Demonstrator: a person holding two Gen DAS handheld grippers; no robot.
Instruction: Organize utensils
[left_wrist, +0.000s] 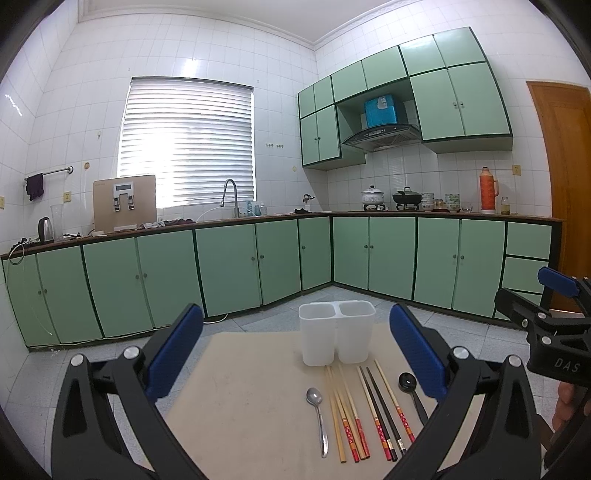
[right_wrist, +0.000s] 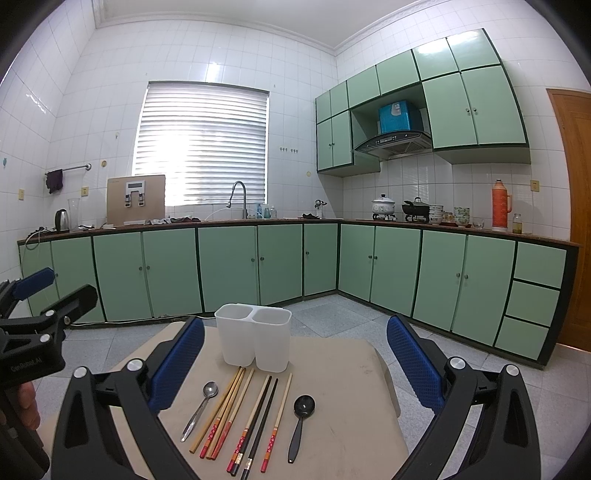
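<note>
A white two-compartment utensil holder (left_wrist: 336, 334) (right_wrist: 254, 336) stands upright at the far side of a small beige table (left_wrist: 236, 406) (right_wrist: 343, 398). In front of it lie a metal spoon (left_wrist: 319, 419) (right_wrist: 201, 408), several chopsticks (left_wrist: 364, 410) (right_wrist: 243, 413) side by side, and a black spoon (left_wrist: 410, 389) (right_wrist: 300, 419). My left gripper (left_wrist: 295, 354) is open and empty above the table's near edge. My right gripper (right_wrist: 295, 365) is open and empty too, held above the utensils.
The other gripper shows at each view's side: the right one (left_wrist: 546, 321), the left one (right_wrist: 40, 314). Green kitchen cabinets (left_wrist: 229, 262) run along the far walls, with a tiled floor (right_wrist: 332, 317) between them and the table.
</note>
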